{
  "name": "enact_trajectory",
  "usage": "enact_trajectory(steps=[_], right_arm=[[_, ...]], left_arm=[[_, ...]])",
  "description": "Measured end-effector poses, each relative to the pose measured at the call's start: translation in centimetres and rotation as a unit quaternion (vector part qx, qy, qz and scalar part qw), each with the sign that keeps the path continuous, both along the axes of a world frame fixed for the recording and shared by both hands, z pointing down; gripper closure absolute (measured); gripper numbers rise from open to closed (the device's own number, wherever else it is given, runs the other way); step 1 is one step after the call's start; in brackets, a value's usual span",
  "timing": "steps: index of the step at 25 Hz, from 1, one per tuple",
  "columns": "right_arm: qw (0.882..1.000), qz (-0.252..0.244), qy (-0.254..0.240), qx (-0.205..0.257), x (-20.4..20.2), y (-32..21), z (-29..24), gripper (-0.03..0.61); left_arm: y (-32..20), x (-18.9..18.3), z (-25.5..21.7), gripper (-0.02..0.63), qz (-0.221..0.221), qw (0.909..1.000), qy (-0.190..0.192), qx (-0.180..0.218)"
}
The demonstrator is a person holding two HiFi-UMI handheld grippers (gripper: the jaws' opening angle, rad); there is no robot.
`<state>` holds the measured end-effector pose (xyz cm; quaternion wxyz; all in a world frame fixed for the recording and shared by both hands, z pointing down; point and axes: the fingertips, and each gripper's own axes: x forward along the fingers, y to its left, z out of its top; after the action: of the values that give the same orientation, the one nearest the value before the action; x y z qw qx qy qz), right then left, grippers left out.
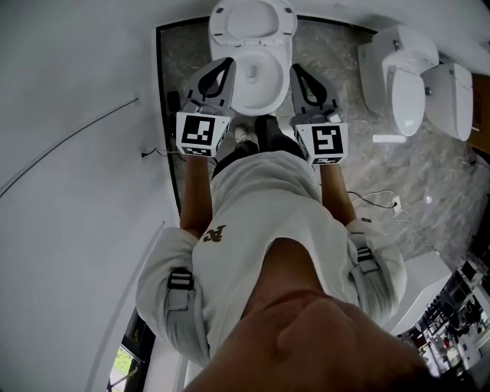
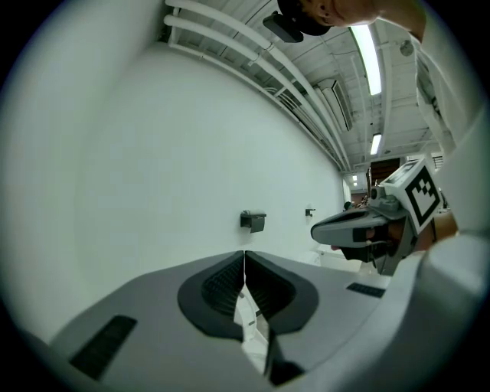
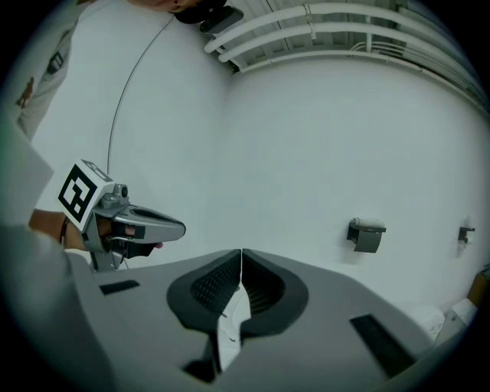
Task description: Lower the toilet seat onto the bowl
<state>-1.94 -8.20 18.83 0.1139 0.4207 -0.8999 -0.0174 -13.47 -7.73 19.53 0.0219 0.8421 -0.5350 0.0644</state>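
Observation:
A white toilet stands at the top of the head view. Its seat and lid (image 1: 253,21) are tipped up at the back, above the open bowl (image 1: 259,76). My left gripper (image 1: 223,67) hangs beside the bowl's left side and my right gripper (image 1: 299,73) beside its right side, neither touching it. Both are shut with nothing between the jaws. In the left gripper view the jaws (image 2: 244,259) meet in a thin line, and so do those in the right gripper view (image 3: 241,256). A sliver of white shows below each pair.
Two more white toilets (image 1: 403,76) (image 1: 452,99) stand on the marbled floor at right. A cable and socket (image 1: 393,204) lie on the floor at right. A white wall (image 1: 76,115) runs close along the left. A paper holder (image 2: 253,220) (image 3: 366,236) hangs on the far wall.

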Motion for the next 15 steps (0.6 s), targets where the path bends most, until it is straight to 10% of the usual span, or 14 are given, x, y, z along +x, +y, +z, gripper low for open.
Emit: enact_trajectory(steps=[15], right_arm=[[0.999, -0.044, 0.016, -0.024, 1.4, -10.8, 6.4, 0.557]], left_arm=[[-9.2, 0.1, 6.4, 0.591, -0.058, 0.9975, -0.027, -0.031]])
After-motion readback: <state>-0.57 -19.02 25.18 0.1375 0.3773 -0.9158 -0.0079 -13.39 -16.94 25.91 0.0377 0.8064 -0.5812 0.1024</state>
